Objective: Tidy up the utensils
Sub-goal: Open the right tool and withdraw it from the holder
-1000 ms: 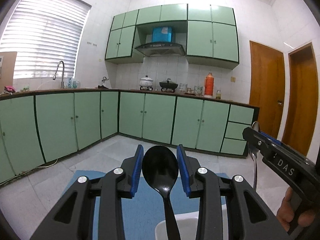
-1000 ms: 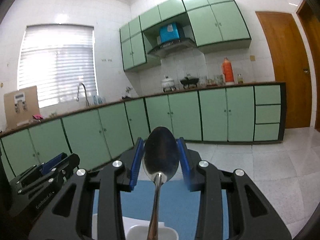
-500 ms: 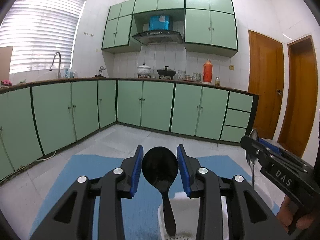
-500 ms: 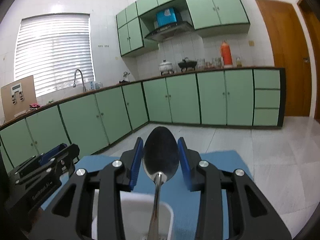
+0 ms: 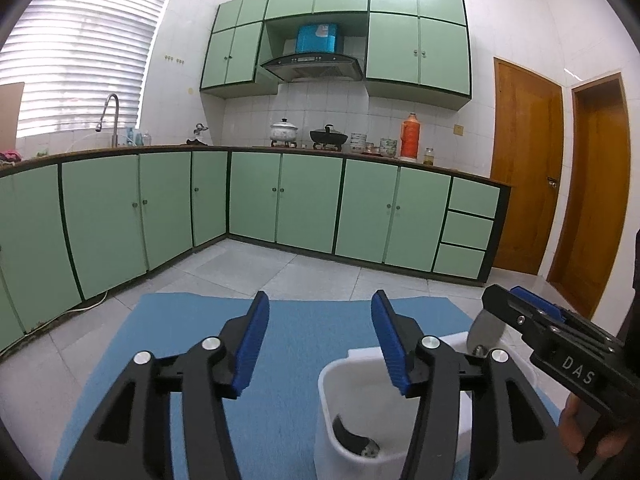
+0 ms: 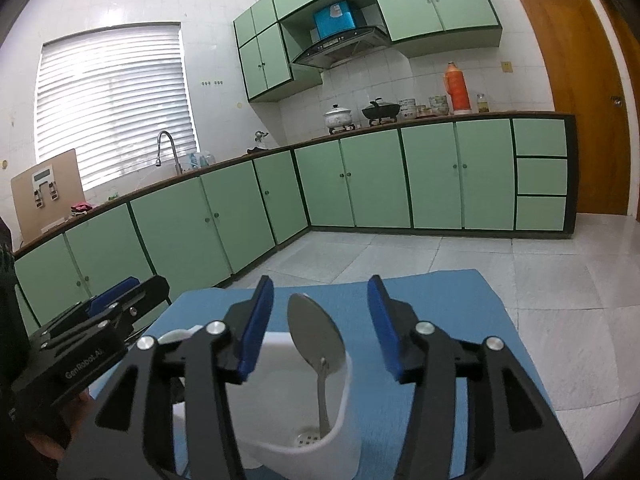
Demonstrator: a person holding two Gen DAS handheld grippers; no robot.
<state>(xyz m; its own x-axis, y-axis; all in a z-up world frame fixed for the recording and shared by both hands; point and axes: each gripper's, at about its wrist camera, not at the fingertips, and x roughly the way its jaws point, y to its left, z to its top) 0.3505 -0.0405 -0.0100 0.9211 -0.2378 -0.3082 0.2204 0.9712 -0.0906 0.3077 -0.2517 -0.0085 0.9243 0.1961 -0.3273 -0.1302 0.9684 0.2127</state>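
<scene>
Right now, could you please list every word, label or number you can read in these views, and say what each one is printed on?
"DAS": white letters on the black body of the right gripper, in the left wrist view.
"GenRobot.AI": white print on the black body of the left gripper, in the right wrist view.
Blue box above the range hood: label too small to read.
Cardboard box: print too blurred.

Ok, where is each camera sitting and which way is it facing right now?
Left wrist: on the left gripper, facing the cabinets over the white holder; right gripper and a hand at right.
Right wrist: on the right gripper, above the metal spoon; left gripper at left.
Shared: holder, blue mat, orange flask.
</scene>
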